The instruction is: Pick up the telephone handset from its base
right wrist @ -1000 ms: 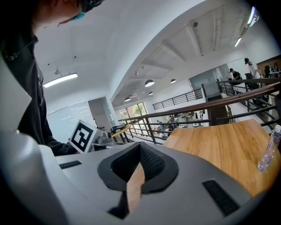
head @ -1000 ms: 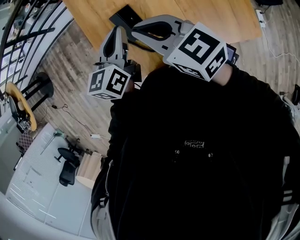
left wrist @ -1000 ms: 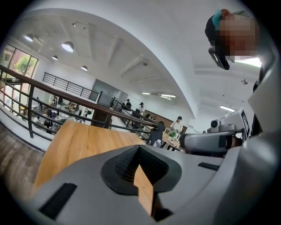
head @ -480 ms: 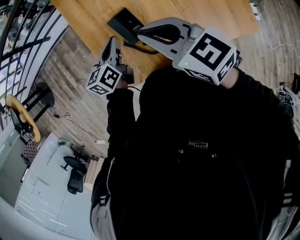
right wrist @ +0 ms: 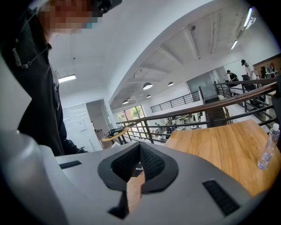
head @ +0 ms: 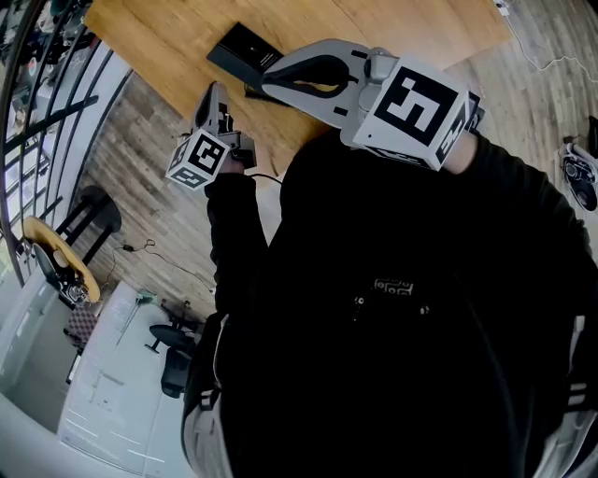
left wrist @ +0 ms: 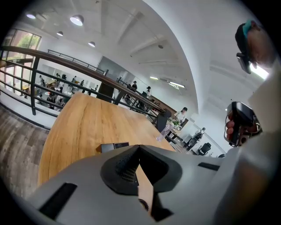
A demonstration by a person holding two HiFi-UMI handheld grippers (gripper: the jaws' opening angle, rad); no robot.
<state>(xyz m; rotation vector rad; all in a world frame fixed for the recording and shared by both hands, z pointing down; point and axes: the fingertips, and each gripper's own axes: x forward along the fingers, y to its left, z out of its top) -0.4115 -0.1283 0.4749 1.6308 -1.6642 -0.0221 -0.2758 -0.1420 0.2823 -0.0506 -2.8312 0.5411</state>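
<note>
The telephone handset is sitting on its base as one flat black rectangular telephone [head: 241, 47], and from here I am not managing to tell where the handset ends and the base begins. It is lying on the light wooden table [head: 392, 28], close to the table's near left edge, with the plank floor below that edge. I am holding the grey left gripper [head: 214, 93] at the table edge, short of the telephone and to its left, and its fingers are pressing together with nothing between them; in the left gripper view the telephone [left wrist: 113, 146] is showing just beyond the closed tips [left wrist: 139, 146]. The grey right gripper [head: 265, 82] is hanging over the table just beside the telephone, and its fingers are also meeting at the tips [right wrist: 140, 144] on nothing. My worry is that, going in with the jaws closed like this, I am going to nudge the whole unit instead of gripping it, and it is lying near enough the edge to slide off. I am also judging that a bite taken too low could be catching base and handset together, so the lift drags everything, and a handset this slim could be slipping out of a shallow pinch.
</note>
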